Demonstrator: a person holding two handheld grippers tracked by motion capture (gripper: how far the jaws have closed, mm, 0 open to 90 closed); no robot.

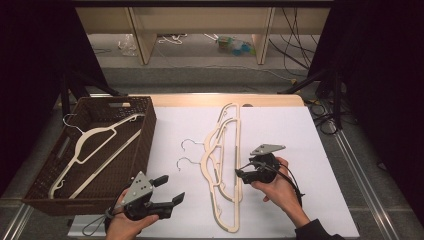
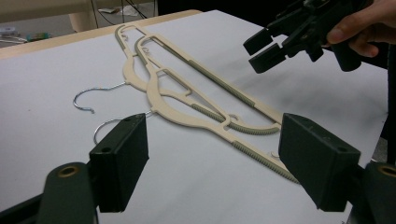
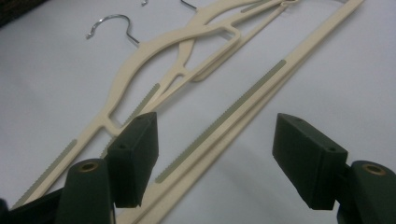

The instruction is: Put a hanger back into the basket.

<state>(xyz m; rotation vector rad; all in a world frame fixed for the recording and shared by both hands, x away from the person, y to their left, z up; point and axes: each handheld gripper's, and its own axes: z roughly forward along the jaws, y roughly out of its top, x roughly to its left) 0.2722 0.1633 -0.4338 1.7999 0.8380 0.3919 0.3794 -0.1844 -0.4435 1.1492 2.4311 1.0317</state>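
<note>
Right claw [image 1: 243, 174] open over stacked hangers [image 1: 226, 150], white mat [image 1: 280, 130] bare alongside

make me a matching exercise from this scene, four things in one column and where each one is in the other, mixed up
Things:
1. basket
2. single hanger
3. two hangers
4. left gripper

Places or states:
A. lying inside the basket
B. lying overlapped on the white table top
C. at the table's left edge
D. open, near the basket's front right corner

Pairs: 1-C, 2-A, 3-B, 4-D
</note>
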